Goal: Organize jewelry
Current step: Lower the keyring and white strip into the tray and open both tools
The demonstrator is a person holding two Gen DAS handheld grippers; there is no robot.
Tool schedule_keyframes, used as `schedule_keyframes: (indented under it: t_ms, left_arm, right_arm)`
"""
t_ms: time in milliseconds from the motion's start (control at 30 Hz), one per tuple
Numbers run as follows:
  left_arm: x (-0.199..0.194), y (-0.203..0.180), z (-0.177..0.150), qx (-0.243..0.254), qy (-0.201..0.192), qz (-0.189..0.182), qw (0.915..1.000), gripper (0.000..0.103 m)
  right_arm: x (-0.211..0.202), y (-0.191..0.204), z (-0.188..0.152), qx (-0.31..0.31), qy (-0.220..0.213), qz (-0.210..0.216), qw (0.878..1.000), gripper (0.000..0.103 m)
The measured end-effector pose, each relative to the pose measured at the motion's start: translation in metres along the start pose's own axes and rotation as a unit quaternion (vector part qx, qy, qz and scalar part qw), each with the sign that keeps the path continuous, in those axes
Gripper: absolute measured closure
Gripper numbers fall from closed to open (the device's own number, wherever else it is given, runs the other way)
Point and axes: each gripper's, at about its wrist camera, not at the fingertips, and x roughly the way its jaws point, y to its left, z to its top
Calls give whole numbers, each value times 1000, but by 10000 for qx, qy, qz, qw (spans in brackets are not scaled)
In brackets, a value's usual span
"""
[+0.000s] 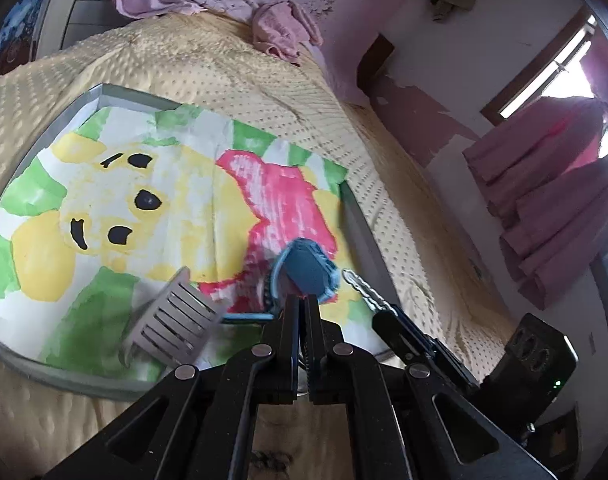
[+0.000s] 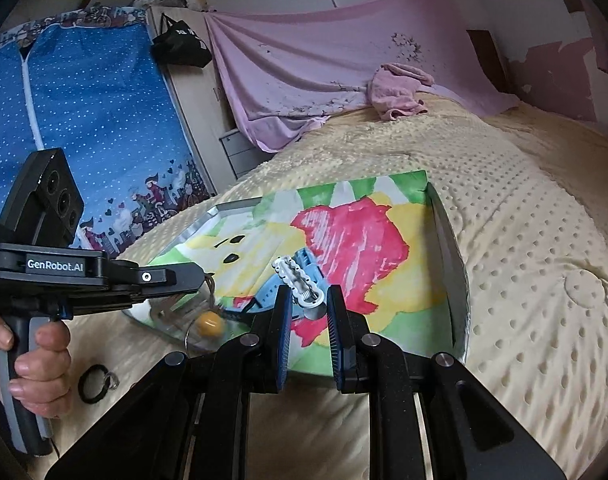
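Left fingers (image 1: 302, 300): pressed together, pinching thin cord of yellow bead pendant (image 2: 208, 323).
Right fingers (image 2: 310, 300): narrowly spread, pinching white toothed hair claw (image 2: 299, 284).
Location: over cartoon-print metal tray (image 2: 450, 240) on yellow dotted bed (image 2: 524, 240).

Two wrist fisheyes, angled down, sharing tray (image 1: 83, 100)

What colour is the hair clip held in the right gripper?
White; the hair clip shows best in the right wrist view.
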Motion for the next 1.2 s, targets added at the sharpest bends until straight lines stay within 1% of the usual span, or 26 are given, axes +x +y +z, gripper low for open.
schedule_keyframes:
  t_ms: [200,367,533,600,633,700,767,833,900,933,1000,1033,1067,1100,1133,1167,1200]
  left_arm:
    - [6,8,0,22,-42,275,9996,100]
    - [6,11,-2,71,-111,383,9992,100]
    - [2,8,-6,241,-178,538,9981,99]
    - [0,7,-9,288,-205,602,9976,98]
    - [-1,7,-9,297,-213,620,9974,97]
    - [-4,6,-11,317,-236,646,9971,94]
    - [-8,3,-15,377,-266,674,9967,87]
    - [-12,-1,-18,439,-305,710,9960,84]
    - [-17,-4,-21,483,-346,732,9955,84]
    - [-19,-6,-23,502,-371,735,9953,84]
    - [-26,-9,-27,550,-437,761,9946,84]
    - [-31,-10,-30,576,-481,770,9942,82]
    - [-35,-11,-33,593,-518,781,9938,77]
    - [-40,-12,-36,606,-571,792,9934,73]
    - [-45,-13,-39,624,-642,803,9927,65]
    - [-52,-14,-44,659,-732,825,9917,53]
    - [-59,-15,-48,701,-840,871,9902,47]
  right_arm:
    - [18,-1,-3,106,215,-57,9997,87]
    - [22,-2,-8,117,287,-129,9994,87]
    - [22,-2,-12,128,324,-152,9993,86]
    - [17,-3,-13,111,287,-173,9994,84]
    - [14,-3,-14,98,252,-193,9994,79]
    - [9,-2,-14,77,180,-220,9996,72]
    - [3,0,-15,46,101,-267,9996,72]
    - [-4,1,-15,11,29,-311,9995,71]
    - [-13,2,-16,-34,-53,-376,9993,68]
    - [-18,3,-16,-49,-114,-416,9991,63]
    - [-28,4,-16,-64,-236,-456,9987,60]
    - [-34,6,-18,-82,-297,-480,9984,60]
    - [-39,7,-18,-94,-350,-500,9981,59]
    - [-45,8,-19,-101,-413,-524,9977,54]
    - [-52,10,-20,-101,-503,-544,9972,48]
    - [-57,10,-20,-99,-570,-535,9969,46]
    - [-62,11,-20,-98,-613,-533,9966,45]
